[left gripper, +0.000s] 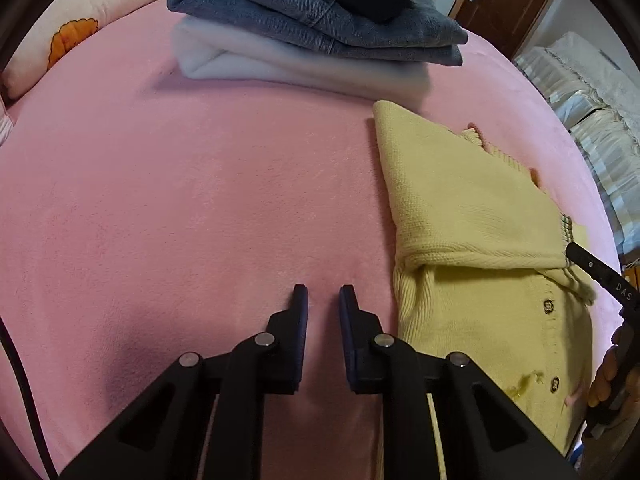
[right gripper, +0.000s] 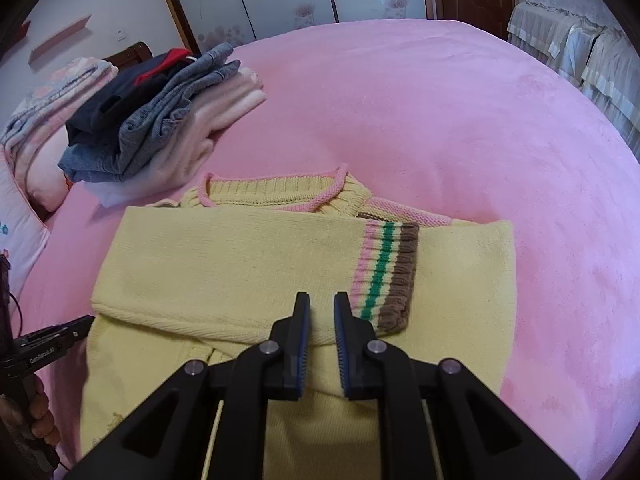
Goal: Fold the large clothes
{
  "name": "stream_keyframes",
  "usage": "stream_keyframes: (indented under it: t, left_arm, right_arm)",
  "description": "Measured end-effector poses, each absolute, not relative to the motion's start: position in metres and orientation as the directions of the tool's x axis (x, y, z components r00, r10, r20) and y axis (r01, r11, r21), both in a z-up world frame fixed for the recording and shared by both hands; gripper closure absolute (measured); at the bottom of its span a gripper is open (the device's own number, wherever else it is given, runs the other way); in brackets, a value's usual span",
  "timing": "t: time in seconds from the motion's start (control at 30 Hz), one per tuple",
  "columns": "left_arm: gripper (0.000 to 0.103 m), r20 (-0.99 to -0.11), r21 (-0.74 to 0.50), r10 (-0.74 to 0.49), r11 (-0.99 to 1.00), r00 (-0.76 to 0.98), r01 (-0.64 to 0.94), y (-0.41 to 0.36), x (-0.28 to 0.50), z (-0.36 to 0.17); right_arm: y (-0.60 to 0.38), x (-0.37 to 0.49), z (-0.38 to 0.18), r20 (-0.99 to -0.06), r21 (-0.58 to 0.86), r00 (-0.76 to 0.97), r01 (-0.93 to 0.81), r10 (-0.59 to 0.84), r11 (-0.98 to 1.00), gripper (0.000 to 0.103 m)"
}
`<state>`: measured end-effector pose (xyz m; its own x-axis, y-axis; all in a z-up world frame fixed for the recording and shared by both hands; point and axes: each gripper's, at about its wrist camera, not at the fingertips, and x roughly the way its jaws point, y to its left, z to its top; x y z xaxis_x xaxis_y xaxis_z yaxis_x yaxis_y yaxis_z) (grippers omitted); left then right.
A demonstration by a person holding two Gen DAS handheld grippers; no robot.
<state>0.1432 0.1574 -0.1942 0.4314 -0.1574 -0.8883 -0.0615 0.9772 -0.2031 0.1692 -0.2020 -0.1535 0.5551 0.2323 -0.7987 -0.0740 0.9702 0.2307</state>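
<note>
Cardigan (right gripper: 256, 264), yellow knit with buttons, lies on the pink bedspread (right gripper: 460, 120), partly folded: both sleeves are laid across the body, and one striped cuff (right gripper: 386, 276) rests on top near the middle. I judge the sleeves were brought in so the garment forms a narrow rectangle ready for its final fold.

My right gripper (right gripper: 322, 308) hangs just over the sleeve fold beside that cuff. Its jaws stand narrow, with only a slim gap, and I see no cloth pinched between them. My left gripper (left gripper: 323, 298) sits over bare bedspread just beside the cardigan's left edge, its jaws likewise narrow and holding nothing. From the left wrist view the tip of the right gripper shows at the far edge of the garment, with part of a hand behind it.

I judge the two grippers are placed on either side of the lower half so each can take a hem corner and carry it up toward the collar (right gripper: 276, 192). That step is not yet done; the jaws would need to part first.

No boxes or baskets are in view. A stack of folded clothes (left gripper: 316, 28) sits further up the bed near the pillow (left gripper: 80, 24): pale fleece beneath, jeans over it, dark items on top. It looks like the intended destination.
</note>
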Motion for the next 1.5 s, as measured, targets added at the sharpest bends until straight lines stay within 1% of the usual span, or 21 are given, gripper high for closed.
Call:
stream_keyframes:
  t: [0.1, 0.23, 0.3, 0.4, 0.6, 0.73, 0.87, 0.9, 1.0, 1.07, 1.13, 1.2, 1.33, 1.37, 1.43, 1.5]
  left_arm:
    - [0.087, -0.875, -0.191, -0.15, 0.981, 0.461, -0.044, 0.157, 0.139, -0.179]
    - [0.084, -0.834, -0.246, -0.215, 0.969, 0.507, 0.006, 0.137, 0.145, -0.153]
    - [0.077, -0.813, -0.274, -0.258, 0.96, 0.523, 0.047, 0.117, 0.155, -0.14]
    - [0.073, -0.796, -0.282, -0.279, 0.956, 0.537, 0.078, 0.085, 0.175, -0.135]
    - [0.073, -0.822, -0.283, -0.287, 0.955, 0.492, 0.085, 0.045, 0.222, -0.151]
    - [0.073, -0.856, -0.23, -0.226, 0.972, 0.465, 0.048, 0.048, 0.235, -0.173]
    - [0.073, -0.852, -0.261, -0.254, 0.964, 0.458, 0.049, 0.063, 0.237, -0.182]
    - [0.073, -0.85, -0.268, -0.261, 0.962, 0.457, 0.05, 0.065, 0.238, -0.183]
    - [0.073, -0.85, -0.278, -0.27, 0.959, 0.453, 0.05, 0.067, 0.24, -0.184]
    - [0.073, -0.854, -0.257, -0.252, 0.965, 0.454, 0.052, 0.063, 0.24, -0.184]
    - [0.073, -0.858, -0.24, -0.238, 0.969, 0.455, 0.054, 0.058, 0.239, -0.183]
    - [0.073, -0.86, -0.231, -0.231, 0.971, 0.454, 0.057, 0.055, 0.241, -0.181]
    - [0.073, -0.864, -0.234, -0.232, 0.971, 0.447, 0.05, 0.053, 0.238, -0.174]
    - [0.071, -0.865, -0.233, -0.228, 0.972, 0.447, 0.045, 0.053, 0.237, -0.171]
    - [0.065, -0.866, -0.229, -0.221, 0.973, 0.449, 0.037, 0.054, 0.234, -0.165]
    - [0.054, -0.861, -0.224, -0.214, 0.974, 0.461, 0.034, 0.051, 0.229, -0.157]
  right_arm:
    - [-0.205, 0.16, -0.144, -0.785, 0.235, 0.571, -0.084, 0.24, 0.968, 0.091]
    - [-0.204, 0.153, -0.135, -0.774, 0.25, 0.577, -0.101, 0.261, 0.963, 0.091]
    - [-0.198, 0.154, -0.131, -0.771, 0.261, 0.574, -0.11, 0.275, 0.959, 0.091]
    - [-0.183, 0.162, -0.131, -0.767, 0.291, 0.561, -0.13, 0.312, 0.948, 0.091]
    - [-0.152, 0.185, -0.143, -0.779, 0.297, 0.527, -0.17, 0.341, 0.94, 0.091]
    - [-0.157, 0.199, -0.158, -0.803, 0.23, 0.534, -0.13, 0.264, 0.964, 0.091]
    - [-0.201, 0.202, -0.163, -0.814, 0.195, 0.557, -0.003, 0.163, 0.981, 0.091]
    - [-0.214, 0.201, -0.165, -0.813, 0.218, 0.557, 0.019, 0.171, 0.976, 0.096]
    - [-0.243, 0.198, -0.169, -0.806, 0.297, 0.551, 0.06, 0.216, 0.953, 0.098]
    - [-0.245, 0.196, -0.167, -0.806, 0.296, 0.551, 0.059, 0.216, 0.953, 0.097]
    - [-0.24, 0.195, -0.165, -0.811, 0.266, 0.552, 0.051, 0.194, 0.963, 0.097]
    - [-0.235, 0.194, -0.163, -0.811, 0.251, 0.555, 0.045, 0.185, 0.967, 0.094]
    - [-0.236, 0.191, -0.158, -0.807, 0.273, 0.556, 0.051, 0.2, 0.961, 0.094]
    - [-0.236, 0.19, -0.156, -0.805, 0.281, 0.557, 0.053, 0.205, 0.958, 0.094]
    - [-0.239, 0.186, -0.15, -0.798, 0.294, 0.562, 0.052, 0.215, 0.954, 0.094]
    - [-0.238, 0.182, -0.143, -0.792, 0.301, 0.569, 0.05, 0.22, 0.952, 0.094]
